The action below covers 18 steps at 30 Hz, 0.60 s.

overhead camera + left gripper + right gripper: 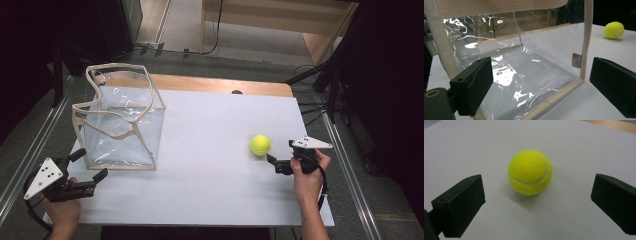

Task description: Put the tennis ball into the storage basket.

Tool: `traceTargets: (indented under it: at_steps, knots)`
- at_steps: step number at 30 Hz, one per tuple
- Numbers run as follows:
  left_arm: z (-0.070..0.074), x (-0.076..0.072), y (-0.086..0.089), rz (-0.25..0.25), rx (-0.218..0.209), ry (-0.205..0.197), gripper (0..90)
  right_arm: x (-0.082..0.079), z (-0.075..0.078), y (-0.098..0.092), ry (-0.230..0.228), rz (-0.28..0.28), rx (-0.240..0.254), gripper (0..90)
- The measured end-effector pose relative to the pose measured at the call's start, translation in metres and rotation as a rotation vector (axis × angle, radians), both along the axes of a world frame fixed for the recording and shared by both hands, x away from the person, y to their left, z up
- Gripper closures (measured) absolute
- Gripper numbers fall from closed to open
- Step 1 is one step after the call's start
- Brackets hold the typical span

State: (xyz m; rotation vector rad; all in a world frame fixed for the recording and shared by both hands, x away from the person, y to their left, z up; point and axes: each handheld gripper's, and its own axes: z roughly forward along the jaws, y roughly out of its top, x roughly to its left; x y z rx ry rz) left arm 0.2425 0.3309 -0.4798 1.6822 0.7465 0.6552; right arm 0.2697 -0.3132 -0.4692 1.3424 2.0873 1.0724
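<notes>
A yellow tennis ball [260, 145] [530, 172] lies on the white tabletop [210, 185], right of centre. My right gripper [281, 152] [539, 205] is open just right of the ball, and the ball sits a little ahead of the gap between its jaws, untouched. A clear plastic bag with beige fabric trim [120, 120] [524, 62] stands upright at the left, its mouth open upward. My left gripper [92, 163] [541, 85] is open at the bag's near bottom edge, with nothing between its jaws. From the left gripper view the tennis ball [614, 30] shows far off at the upper right.
A wooden table edge [225, 84] runs behind the white top. Metal rails [30, 150] flank the table on the left, and stands with cables [325, 95] are at the right. Open white surface lies between the bag and the ball.
</notes>
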Motion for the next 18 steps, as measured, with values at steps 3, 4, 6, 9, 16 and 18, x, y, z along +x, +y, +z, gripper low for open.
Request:
traceTargets:
  at_steps: [3, 4, 6, 9, 16, 18]
  knots:
    - [0.0, 0.0, 0.0, 0.0, 0.007, 0.003, 5.3, 0.003, 0.001, 0.002, 0.007, 0.01, -0.012, 0.0]
    - [0.0, 0.0, 0.0, 0.001, 0.007, 0.004, 5.3, 0.007, 0.002, 0.003, 0.021, 0.009, -0.016, 0.0]
    - [0.0, 0.0, 0.0, 0.0, 0.006, 0.004, 5.3, 0.008, 0.002, 0.004, 0.016, 0.01, -0.022, 0.0]
    - [0.0, 0.0, 0.0, 0.0, 0.003, 0.003, 5.3, 0.015, 0.003, 0.006, 0.038, 0.026, -0.043, 0.0]
    - [0.0, 0.0, 0.0, 0.002, -0.005, 0.003, 5.3, 0.024, 0.007, 0.012, 0.073, 0.055, -0.071, 0.0]
    - [0.0, 0.0, 0.001, 0.001, -0.007, 0.002, 5.3, 0.029, 0.008, 0.015, 0.092, 0.067, -0.081, 0.0]
